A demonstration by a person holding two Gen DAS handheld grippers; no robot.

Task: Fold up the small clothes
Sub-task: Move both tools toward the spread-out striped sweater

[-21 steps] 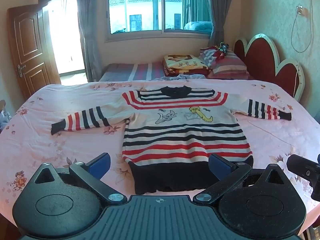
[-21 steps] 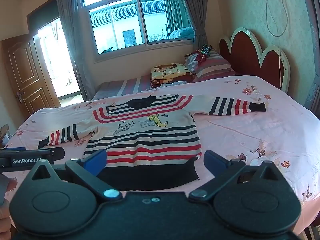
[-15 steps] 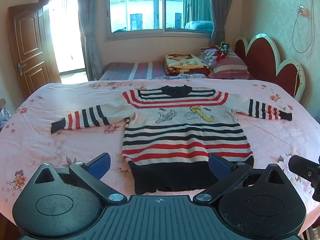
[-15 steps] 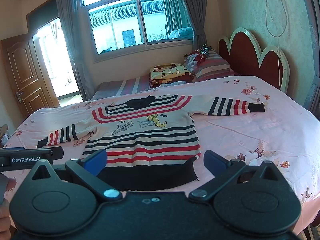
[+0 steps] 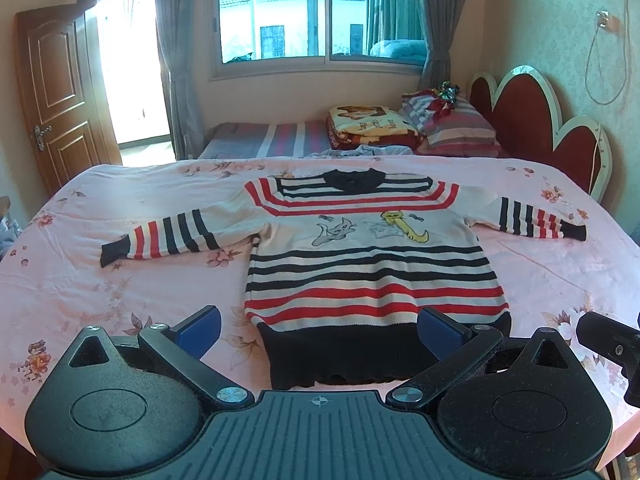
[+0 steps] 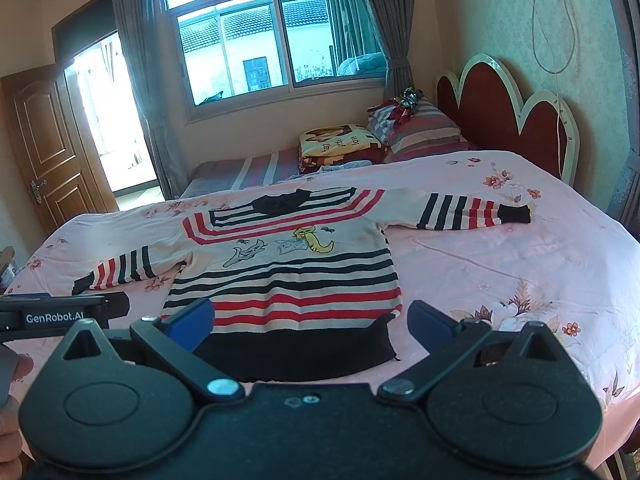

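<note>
Sweater [image 5: 372,256] lies flat on the pink bed [image 5: 120,280], sleeves out toward 9 and 3 o'clock; left tool [image 5: 318,330] and right tool [image 6: 310,320] gape wide, empty, above its hem.

A: Where does the light come from?

B: Daylight enters through the window [image 5: 320,20] on the far wall and an open doorway [image 5: 128,68] at left. The doorway is washed out to near white.

A: Is the room bright?

B: Evenly bright, with a faint blue-green cast. Shadows on the bed [image 5: 100,280] are soft and weak.

A: Any distortion?

B: Strong fisheye bending: walls and curtains curve, and the corners go black. The picture is sharp, without motion blur, in both views.
</note>
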